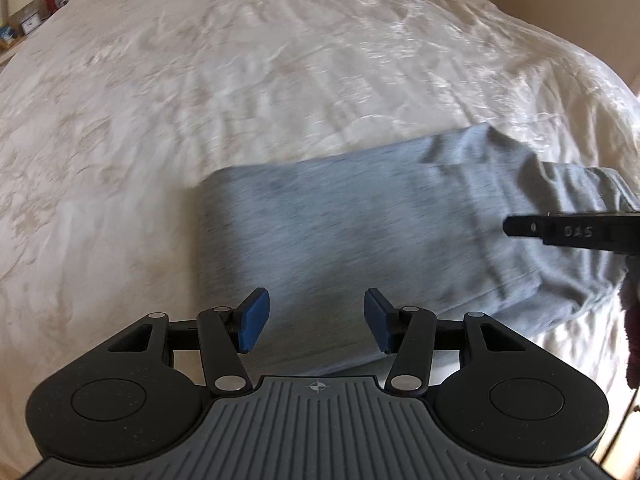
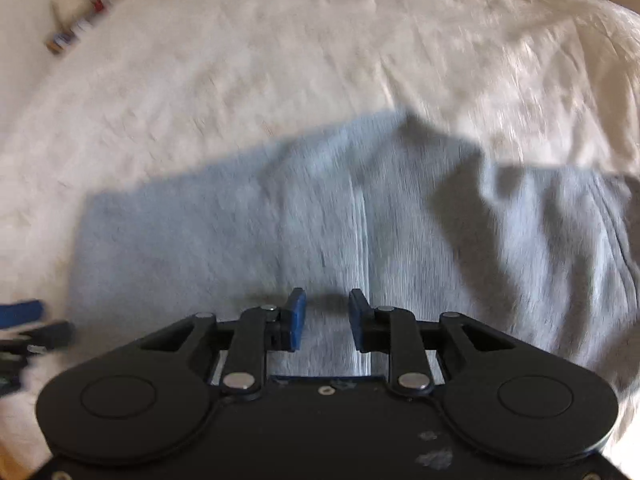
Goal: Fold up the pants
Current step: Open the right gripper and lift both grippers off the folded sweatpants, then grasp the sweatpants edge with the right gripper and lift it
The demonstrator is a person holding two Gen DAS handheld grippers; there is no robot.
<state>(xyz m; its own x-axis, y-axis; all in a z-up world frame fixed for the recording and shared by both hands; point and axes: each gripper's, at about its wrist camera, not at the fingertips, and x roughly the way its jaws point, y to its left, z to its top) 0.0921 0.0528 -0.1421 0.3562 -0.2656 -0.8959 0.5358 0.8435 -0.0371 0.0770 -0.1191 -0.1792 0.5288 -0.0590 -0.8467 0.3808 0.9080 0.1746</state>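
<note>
Grey pants [image 1: 360, 232] lie folded in a flat block on the white bed, with a bunched, rumpled end at the right. They also fill the middle of the right wrist view [image 2: 320, 220]. My left gripper [image 1: 316, 320] is open and empty, just above the near edge of the pants. My right gripper [image 2: 326, 320] is open with a narrower gap, empty, low over the pants. The right gripper's finger [image 1: 568, 232] shows at the right edge of the left wrist view, over the rumpled end. The left gripper [image 2: 24, 324] shows blurred at the left edge of the right wrist view.
A white wrinkled bedspread [image 1: 240, 80] covers the bed all around the pants. A bedside shelf with small items [image 1: 32, 20] is at the far left. A dark red cloth [image 1: 632, 340] shows at the right edge.
</note>
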